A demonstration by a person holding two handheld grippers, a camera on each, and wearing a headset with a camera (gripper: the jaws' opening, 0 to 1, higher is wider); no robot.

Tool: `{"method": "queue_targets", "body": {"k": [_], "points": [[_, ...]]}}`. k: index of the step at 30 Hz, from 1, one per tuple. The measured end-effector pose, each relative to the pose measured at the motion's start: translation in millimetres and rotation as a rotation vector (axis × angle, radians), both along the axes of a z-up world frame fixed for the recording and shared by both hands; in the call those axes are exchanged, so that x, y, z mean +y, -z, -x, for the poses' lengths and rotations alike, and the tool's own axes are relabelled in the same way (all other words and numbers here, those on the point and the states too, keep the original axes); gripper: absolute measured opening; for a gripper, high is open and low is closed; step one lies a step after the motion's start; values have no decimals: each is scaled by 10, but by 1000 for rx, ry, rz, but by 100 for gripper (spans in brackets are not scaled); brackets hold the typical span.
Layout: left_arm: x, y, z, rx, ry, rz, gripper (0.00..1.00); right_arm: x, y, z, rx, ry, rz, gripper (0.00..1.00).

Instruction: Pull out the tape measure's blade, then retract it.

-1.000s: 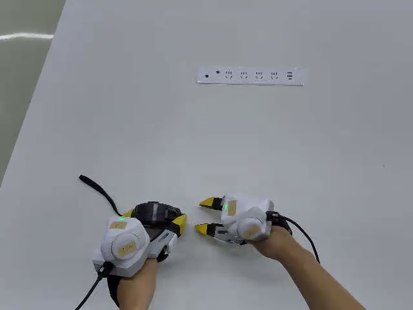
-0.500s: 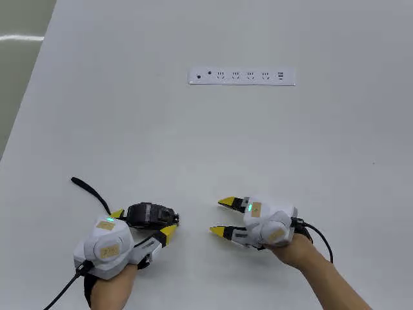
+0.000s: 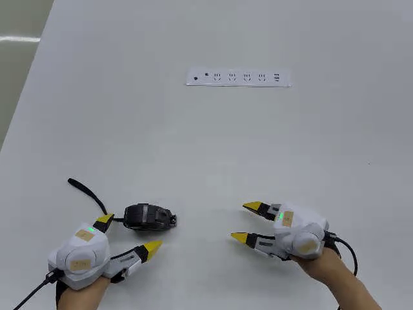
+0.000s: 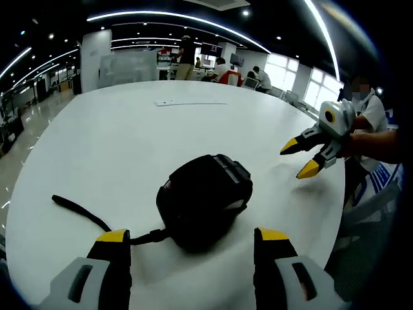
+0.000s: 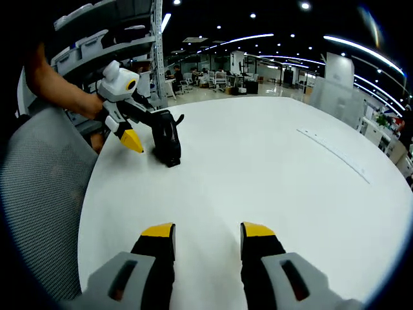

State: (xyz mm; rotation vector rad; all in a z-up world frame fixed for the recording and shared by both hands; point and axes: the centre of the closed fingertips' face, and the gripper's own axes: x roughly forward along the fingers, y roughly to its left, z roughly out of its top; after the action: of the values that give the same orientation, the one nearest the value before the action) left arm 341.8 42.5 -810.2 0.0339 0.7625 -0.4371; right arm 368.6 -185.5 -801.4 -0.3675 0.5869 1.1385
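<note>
Jaws of the left gripper (image 3: 129, 232) stand spread wide at the near left of the white table (image 3: 193, 148), released and empty. The right gripper (image 3: 245, 221), near right, also has its yellow-tipped jaws apart around nothing, its tips pointing left. The tape measure (image 3: 148, 216) lies on the table just beyond the left gripper, in line with the gap between the jaws but touching neither tip in the left gripper view. It is a compact black case with rounded corners, and a thin black wrist strap (image 3: 87, 189) trails from it toward the far left. Bare tabletop separates it from the right gripper, and wide open surface stretches beyond. A white power strip (image 3: 237, 77) lies flat far off, well apart from everything. The table's left edge borders a grey-green floor (image 3: 19, 26). The gripper views show a large hall with ceiling light strips (image 4: 174, 14), shelving (image 5: 110, 39) and distant people (image 4: 222, 68)
</note>
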Motion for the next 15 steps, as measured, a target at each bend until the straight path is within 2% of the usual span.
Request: {"method": "queue_targets", "body": {"k": [6,10,15], "points": [[37,-3,88,-11,72,-33,75,-223,-10,68,4,37,3,41],[10,-63,140,-36,131,-13,76,-331,-34,128,3,57,-3,44],[-31,-159,202,-79,196,25,79,-439,-92,171,-4,95,-31,53]]}}
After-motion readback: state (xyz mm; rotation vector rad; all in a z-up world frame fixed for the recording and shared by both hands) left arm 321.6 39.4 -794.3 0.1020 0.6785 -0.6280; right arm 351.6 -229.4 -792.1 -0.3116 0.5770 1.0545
